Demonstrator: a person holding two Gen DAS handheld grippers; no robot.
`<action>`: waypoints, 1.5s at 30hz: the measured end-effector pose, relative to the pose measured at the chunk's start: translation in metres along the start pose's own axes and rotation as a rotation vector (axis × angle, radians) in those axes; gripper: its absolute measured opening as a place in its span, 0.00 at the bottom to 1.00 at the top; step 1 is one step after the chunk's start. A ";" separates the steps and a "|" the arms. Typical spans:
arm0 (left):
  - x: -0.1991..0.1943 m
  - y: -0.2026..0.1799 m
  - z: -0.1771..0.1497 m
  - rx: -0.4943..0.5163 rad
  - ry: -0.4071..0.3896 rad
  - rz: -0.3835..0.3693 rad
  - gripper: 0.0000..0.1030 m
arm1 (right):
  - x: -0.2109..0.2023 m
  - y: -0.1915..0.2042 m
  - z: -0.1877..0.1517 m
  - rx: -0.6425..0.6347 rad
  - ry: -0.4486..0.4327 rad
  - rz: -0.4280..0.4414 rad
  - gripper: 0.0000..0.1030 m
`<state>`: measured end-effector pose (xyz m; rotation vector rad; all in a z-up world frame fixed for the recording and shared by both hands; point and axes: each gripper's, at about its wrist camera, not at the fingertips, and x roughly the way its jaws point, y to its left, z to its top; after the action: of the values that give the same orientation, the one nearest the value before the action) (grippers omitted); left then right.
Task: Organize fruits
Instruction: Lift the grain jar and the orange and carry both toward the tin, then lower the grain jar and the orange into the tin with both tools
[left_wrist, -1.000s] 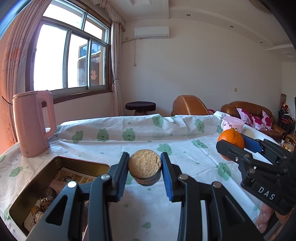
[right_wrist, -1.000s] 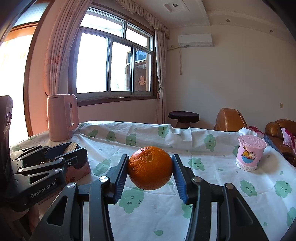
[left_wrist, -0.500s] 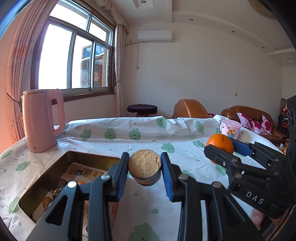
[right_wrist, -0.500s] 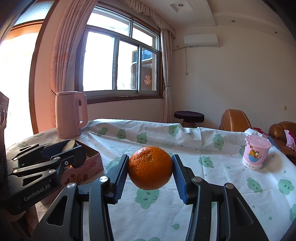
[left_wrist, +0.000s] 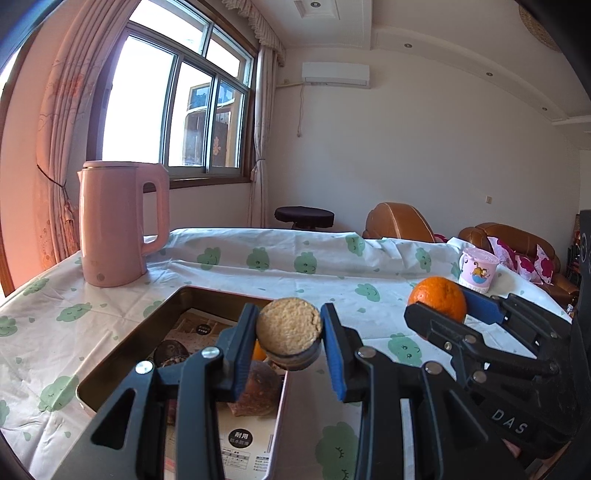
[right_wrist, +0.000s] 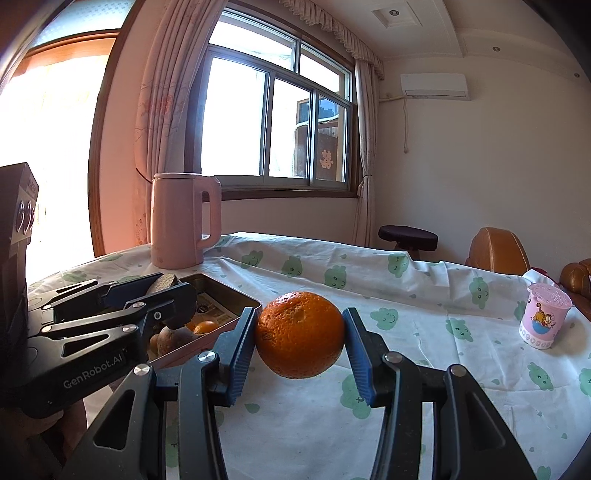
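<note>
While clamped on fruit, both tongs nearly level: left tongs (left_wrist: 289, 341) gripping perhaps a kiwi half (left_wrist: 289, 329), right tongs (right_wrist: 300, 345) an orange (right_wrist: 300, 334).

The left claw (left_wrist: 289, 334) squeezes a round brown fruit (left_wrist: 289, 329) over an open tin box (left_wrist: 122, 354). More fruit sits in the box, maybe a small orange one. To the right, the right claw (left_wrist: 439, 308) holds an orange (left_wrist: 436, 298). A pink kettle (left_wrist: 118, 227) and a pink cup (left_wrist: 478, 269) stand on the table (left_wrist: 258, 280).
</note>
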<state>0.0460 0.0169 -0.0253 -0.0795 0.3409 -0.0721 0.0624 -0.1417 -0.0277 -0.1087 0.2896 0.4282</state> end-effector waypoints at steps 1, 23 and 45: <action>-0.001 0.003 0.000 -0.003 0.001 0.005 0.35 | 0.001 0.004 0.001 -0.004 -0.001 0.007 0.48; -0.013 0.053 0.001 -0.043 0.019 0.100 0.35 | 0.017 0.061 0.013 -0.078 0.003 0.114 0.48; -0.014 0.086 0.000 -0.043 0.095 0.184 0.35 | 0.031 0.092 0.020 -0.086 0.024 0.190 0.48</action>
<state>0.0379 0.1036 -0.0284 -0.0866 0.4432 0.1140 0.0555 -0.0427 -0.0215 -0.1708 0.3063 0.6287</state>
